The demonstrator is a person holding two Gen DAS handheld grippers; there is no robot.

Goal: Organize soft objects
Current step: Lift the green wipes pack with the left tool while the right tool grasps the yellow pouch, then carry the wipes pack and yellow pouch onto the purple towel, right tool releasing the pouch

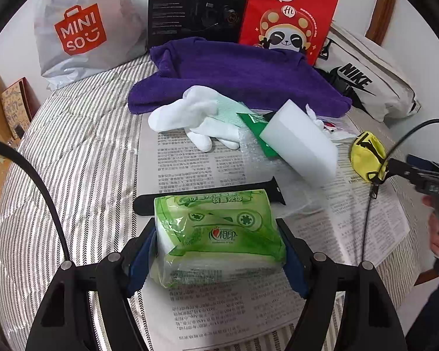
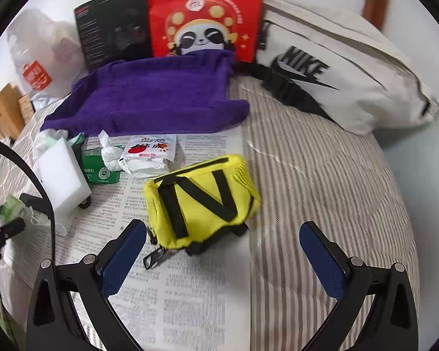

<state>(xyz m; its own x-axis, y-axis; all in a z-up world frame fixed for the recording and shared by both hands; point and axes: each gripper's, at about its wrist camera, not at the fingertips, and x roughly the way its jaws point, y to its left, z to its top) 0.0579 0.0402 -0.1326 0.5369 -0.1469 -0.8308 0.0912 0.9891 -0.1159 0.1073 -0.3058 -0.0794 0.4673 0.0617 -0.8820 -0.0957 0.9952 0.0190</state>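
Observation:
A green pack of tissues (image 1: 219, 234) lies on the newspaper (image 1: 190, 163), and my left gripper (image 1: 216, 242) is shut on it, its blue pads pressing both sides. In the right wrist view a yellow pouch (image 2: 202, 199) with black straps lies at the newspaper's edge. My right gripper (image 2: 222, 228) stands open just in front of the pouch, with nothing touching its pads. The left wrist view shows the same pouch (image 1: 365, 155) at the far right. Behind lie a purple towel (image 1: 234, 73), white gloves (image 1: 196, 117) and a white foam block (image 1: 301, 140).
A striped quilt (image 2: 322, 175) covers the bed. Along the back stand a white MINISO bag (image 1: 82, 29), a black box (image 1: 196, 3), a red panda bag (image 2: 205, 14) and a white Nike bag (image 2: 336, 67). A green packet (image 2: 99, 169), crumpled tissue (image 2: 111, 155) and a sachet (image 2: 149, 149) lie on the newspaper.

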